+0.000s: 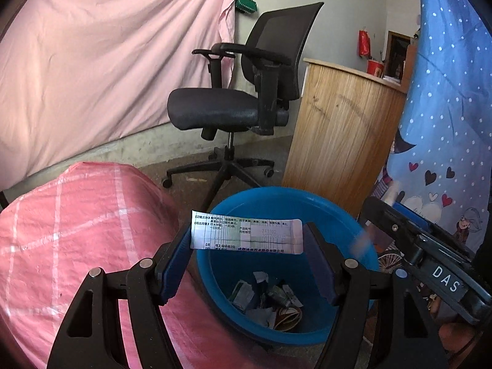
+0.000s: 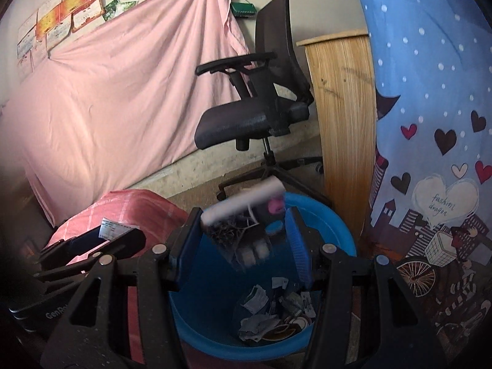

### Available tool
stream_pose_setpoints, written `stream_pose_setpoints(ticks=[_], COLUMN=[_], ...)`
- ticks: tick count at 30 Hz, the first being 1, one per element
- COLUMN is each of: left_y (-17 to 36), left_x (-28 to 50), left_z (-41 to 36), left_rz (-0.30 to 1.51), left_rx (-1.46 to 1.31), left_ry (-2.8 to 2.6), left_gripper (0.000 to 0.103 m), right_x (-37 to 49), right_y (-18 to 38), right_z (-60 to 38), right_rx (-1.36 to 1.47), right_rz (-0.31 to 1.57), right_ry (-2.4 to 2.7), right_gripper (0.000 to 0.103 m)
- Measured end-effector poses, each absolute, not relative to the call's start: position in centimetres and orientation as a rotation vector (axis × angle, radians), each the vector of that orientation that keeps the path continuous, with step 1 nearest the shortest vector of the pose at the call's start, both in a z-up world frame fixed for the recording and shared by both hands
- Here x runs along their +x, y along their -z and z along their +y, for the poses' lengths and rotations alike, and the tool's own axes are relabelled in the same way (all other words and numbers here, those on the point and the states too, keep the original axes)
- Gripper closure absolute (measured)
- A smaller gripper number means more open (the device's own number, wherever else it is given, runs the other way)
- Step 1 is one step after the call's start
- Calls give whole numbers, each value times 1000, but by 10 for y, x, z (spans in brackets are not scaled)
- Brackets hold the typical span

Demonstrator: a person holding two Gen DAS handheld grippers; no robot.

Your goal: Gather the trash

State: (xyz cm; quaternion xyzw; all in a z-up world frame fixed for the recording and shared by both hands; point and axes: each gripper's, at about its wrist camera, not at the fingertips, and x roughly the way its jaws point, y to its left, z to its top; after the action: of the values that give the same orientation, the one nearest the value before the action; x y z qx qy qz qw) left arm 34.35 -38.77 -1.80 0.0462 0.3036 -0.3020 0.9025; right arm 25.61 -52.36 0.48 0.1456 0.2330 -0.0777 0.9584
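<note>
Holding a white printed sachet (image 1: 246, 234) across the blue pads of the left claw (image 1: 248, 252), at a medium-wide gap, the sachet touching both pads and hanging above the blue bin (image 1: 335, 215). Seen from the right wrist, sitting at 9 o'clock as a small white strip. Hovering over the same bin with the right claw (image 2: 243, 240), a blurred dark packet (image 2: 243, 230) with a white upper edge lying between its pads; touching the left pad, but gripped or loose cannot be told because of the blur. Lying at the bottom of the bin, crumpled papers and wrappers (image 1: 267, 304). Standing at 12 o'clock beyond the bin, a black office chair (image 1: 246, 98), with a wooden panel (image 1: 341, 141) at 1 o'clock and a pink checked sack (image 1: 80, 246) at 9 o'clock, touching the bin.
</note>
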Motion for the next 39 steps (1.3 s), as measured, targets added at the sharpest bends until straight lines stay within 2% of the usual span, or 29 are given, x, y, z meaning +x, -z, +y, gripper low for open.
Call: stream_pose_setpoints(ticks=[19, 23, 39], left_y=[31, 31, 26], left_x=[352, 352, 353], left_z=[-392, -391, -380], left_rz=[728, 719, 701], left_rx=[105, 101, 68], left_ry=[628, 628, 592], left_gripper=[35, 24, 23], right_x=[259, 260, 259], right_y=[0, 0, 0], right_z=[-531, -532, -535], right_rx=[326, 329, 328], right_rz=[493, 491, 483], right_ry=[172, 175, 189], right_gripper=[23, 23, 23])
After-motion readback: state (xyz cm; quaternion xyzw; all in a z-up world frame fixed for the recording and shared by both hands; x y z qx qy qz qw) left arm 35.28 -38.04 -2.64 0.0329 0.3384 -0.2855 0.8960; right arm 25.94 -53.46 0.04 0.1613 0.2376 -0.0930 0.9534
